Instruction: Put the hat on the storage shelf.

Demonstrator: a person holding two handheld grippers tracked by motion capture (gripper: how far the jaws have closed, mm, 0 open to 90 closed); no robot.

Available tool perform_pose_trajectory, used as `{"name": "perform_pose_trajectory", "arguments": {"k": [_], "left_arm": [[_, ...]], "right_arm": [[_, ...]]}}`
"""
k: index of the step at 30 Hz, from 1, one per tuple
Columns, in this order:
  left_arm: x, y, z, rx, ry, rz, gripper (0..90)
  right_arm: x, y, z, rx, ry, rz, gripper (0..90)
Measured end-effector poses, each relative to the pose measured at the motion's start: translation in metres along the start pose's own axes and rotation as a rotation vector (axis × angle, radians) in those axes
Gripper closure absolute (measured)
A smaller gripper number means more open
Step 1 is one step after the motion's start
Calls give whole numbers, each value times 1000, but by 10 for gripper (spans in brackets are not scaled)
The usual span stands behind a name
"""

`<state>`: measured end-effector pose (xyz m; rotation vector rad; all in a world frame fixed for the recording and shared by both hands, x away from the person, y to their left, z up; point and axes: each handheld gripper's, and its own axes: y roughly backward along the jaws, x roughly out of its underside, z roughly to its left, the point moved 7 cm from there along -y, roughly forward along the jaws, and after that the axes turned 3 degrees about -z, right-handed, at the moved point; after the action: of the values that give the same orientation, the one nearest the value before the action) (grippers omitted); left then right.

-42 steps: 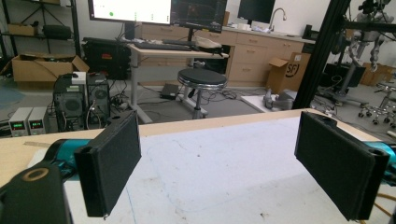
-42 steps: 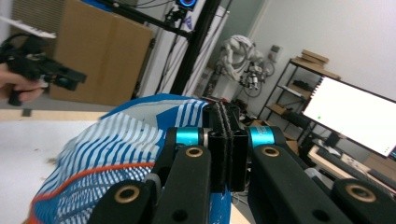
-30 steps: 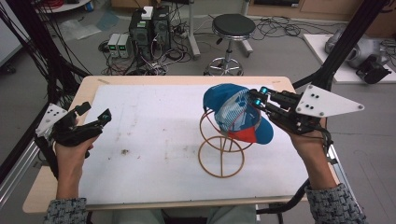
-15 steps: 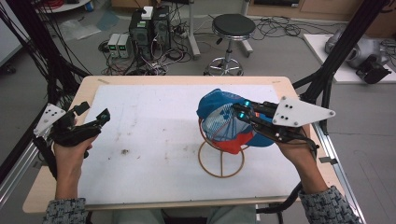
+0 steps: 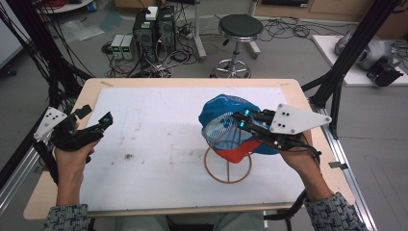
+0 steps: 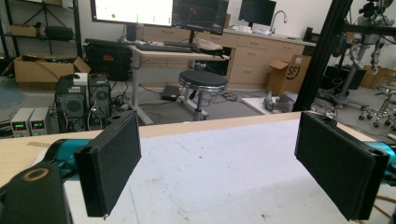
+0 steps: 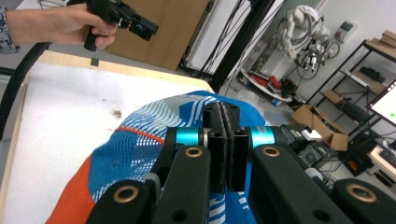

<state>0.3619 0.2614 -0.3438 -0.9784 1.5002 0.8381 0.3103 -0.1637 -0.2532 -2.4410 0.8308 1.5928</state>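
A blue cap [image 5: 222, 111] with a white mesh panel and an orange brim sits up on a brown wire stand [image 5: 227, 167] at the right of the white mat. My right gripper [image 5: 239, 124] comes in from the right and is shut on the cap's fabric. In the right gripper view its pads [image 7: 226, 112] press together with the cap [image 7: 135, 149] bunched under them. My left gripper [image 5: 95, 114] hovers over the mat's left edge, open and holding nothing. The left gripper view has its jaws [image 6: 217, 163] spread wide above bare mat.
The white mat [image 5: 159, 139] covers most of the wooden table [image 5: 144, 83]. Black frame posts [image 5: 358, 53] rise at the table's right and left sides. A stool [image 5: 239, 29] and computer boxes [image 5: 151, 26] stand on the floor beyond the far edge.
My right gripper has carried the cap a little left and lower over the wire stand, turning as it went. The left gripper has stayed put.
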Motion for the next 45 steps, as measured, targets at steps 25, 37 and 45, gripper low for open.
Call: {"name": "perform_pose_trajectory", "arguments": {"k": [25, 37, 45], "left_arm": [[-2, 4, 4, -8, 1, -4, 146], [0, 1, 1, -1, -5, 3, 147], [-1, 3, 2, -3, -1, -2, 147]], "right_arm": [[4, -3, 15, -8, 13, 17, 897], [9, -4, 13, 19, 16, 26, 880], [6, -15, 18, 4, 57, 24, 805]]}}
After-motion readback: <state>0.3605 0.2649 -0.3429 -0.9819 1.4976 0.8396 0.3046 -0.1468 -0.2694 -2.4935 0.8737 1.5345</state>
